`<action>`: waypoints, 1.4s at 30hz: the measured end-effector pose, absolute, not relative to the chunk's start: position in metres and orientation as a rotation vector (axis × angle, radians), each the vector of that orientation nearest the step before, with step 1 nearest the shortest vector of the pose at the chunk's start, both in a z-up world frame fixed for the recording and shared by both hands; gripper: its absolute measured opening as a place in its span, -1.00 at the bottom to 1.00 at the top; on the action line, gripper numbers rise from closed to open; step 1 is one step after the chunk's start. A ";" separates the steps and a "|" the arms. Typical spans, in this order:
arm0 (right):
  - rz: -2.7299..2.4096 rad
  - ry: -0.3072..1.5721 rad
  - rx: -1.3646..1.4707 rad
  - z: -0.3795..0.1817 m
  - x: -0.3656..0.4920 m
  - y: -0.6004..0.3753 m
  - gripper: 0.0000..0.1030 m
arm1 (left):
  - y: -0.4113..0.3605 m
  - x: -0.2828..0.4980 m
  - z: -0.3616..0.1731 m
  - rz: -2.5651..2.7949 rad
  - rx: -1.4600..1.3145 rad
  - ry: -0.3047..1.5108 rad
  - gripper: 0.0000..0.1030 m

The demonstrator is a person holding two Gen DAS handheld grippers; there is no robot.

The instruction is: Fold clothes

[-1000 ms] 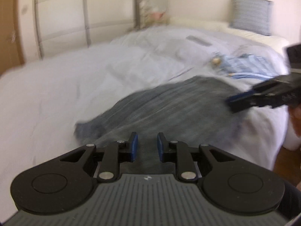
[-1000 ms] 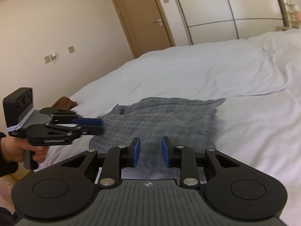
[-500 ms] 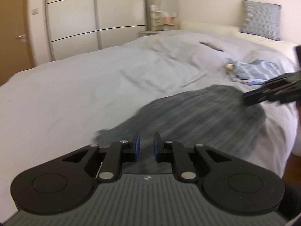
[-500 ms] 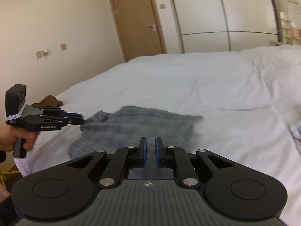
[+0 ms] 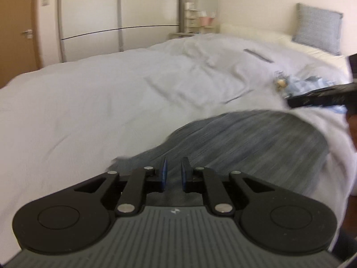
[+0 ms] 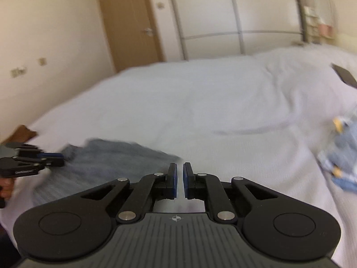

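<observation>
The flat grey knitted garment (image 5: 245,143) lay spread on the white bed (image 5: 89,102) for folding; left claw (image 5: 174,174) was closing empty above its near edge, right claw (image 6: 180,179) nearly together, empty, beside it.

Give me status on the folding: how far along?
Done: nothing looks folded yet. The grey garment lies spread and rumpled on the bed. In hand: the left tool hangs over its near edge, jaws closing, no cloth clearly pinched. The right tool is nearly shut and empty, over bare sheet beside the garment. Left: fold the grey garment, then the blue striped clothes heaped farther up the bed.
</observation>
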State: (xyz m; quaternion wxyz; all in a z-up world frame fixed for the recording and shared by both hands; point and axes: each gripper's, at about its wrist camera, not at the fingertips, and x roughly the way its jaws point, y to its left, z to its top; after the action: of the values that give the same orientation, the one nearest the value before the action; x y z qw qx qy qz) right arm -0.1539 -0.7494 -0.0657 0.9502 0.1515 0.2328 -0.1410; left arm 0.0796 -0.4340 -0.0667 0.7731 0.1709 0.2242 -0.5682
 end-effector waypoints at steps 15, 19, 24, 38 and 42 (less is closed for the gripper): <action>-0.250 0.641 0.161 -0.096 -0.057 -0.762 -0.54 | -0.453 0.129 -0.082 -1.042 0.417 0.480 -0.90; -0.273 0.589 0.142 -0.075 -0.080 -0.757 -0.54 | -0.436 0.103 -0.064 -1.108 0.379 0.426 -0.90; -0.157 0.539 0.132 -0.060 -0.090 -0.720 -0.41 | -0.446 0.066 -0.092 -1.226 0.538 0.436 -0.80; -0.214 0.655 0.068 -0.106 -0.070 -0.735 -0.55 | -0.431 0.117 -0.097 -1.067 0.549 0.425 -0.95; -0.233 0.603 0.089 -0.090 -0.095 -0.739 -0.50 | -0.432 0.094 -0.075 -1.142 0.483 0.404 -0.91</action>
State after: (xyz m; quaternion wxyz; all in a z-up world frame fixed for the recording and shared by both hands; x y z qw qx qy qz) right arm -0.0954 -0.7391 -0.0902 0.9473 0.0438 0.2960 -0.1143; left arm 0.0936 -0.4324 -0.0754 0.7948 0.2249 0.1878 -0.5314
